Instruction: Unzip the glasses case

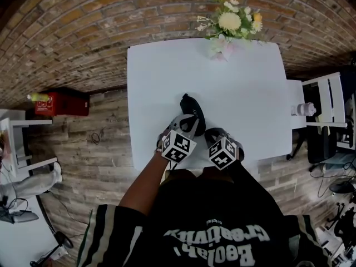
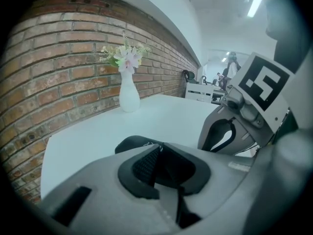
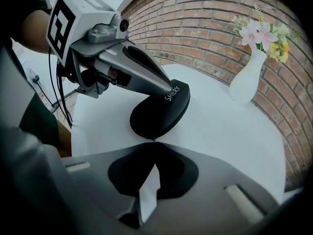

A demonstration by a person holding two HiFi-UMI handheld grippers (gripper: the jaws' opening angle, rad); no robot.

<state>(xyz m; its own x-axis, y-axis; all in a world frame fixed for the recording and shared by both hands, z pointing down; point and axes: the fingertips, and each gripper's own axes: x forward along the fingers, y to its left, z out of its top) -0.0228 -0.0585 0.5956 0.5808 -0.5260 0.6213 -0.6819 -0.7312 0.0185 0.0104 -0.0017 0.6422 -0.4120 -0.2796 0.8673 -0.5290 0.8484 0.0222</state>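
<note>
A black glasses case (image 1: pixel 192 110) lies on the white table (image 1: pixel 245 93) near its front edge. My left gripper (image 1: pixel 188 125) reaches it from the left and is shut on its near edge. In the left gripper view the jaws (image 2: pixel 157 150) meet, with the case (image 2: pixel 133 142) just past them. In the right gripper view the left gripper's finger (image 3: pixel 146 70) lies along the top of the case (image 3: pixel 161 114). My right gripper (image 3: pixel 154 142) is shut at the case's near end, a small metal zipper pull (image 3: pixel 153 140) showing at its tips. In the head view the right gripper (image 1: pixel 216 135) sits beside the case.
A white vase of flowers (image 1: pixel 225 32) stands at the table's far edge (image 3: pixel 248 77). A red box (image 1: pixel 61 102) sits on the floor to the left, and a white shelf (image 1: pixel 328 104) with a small bottle (image 1: pixel 305 109) is at the right.
</note>
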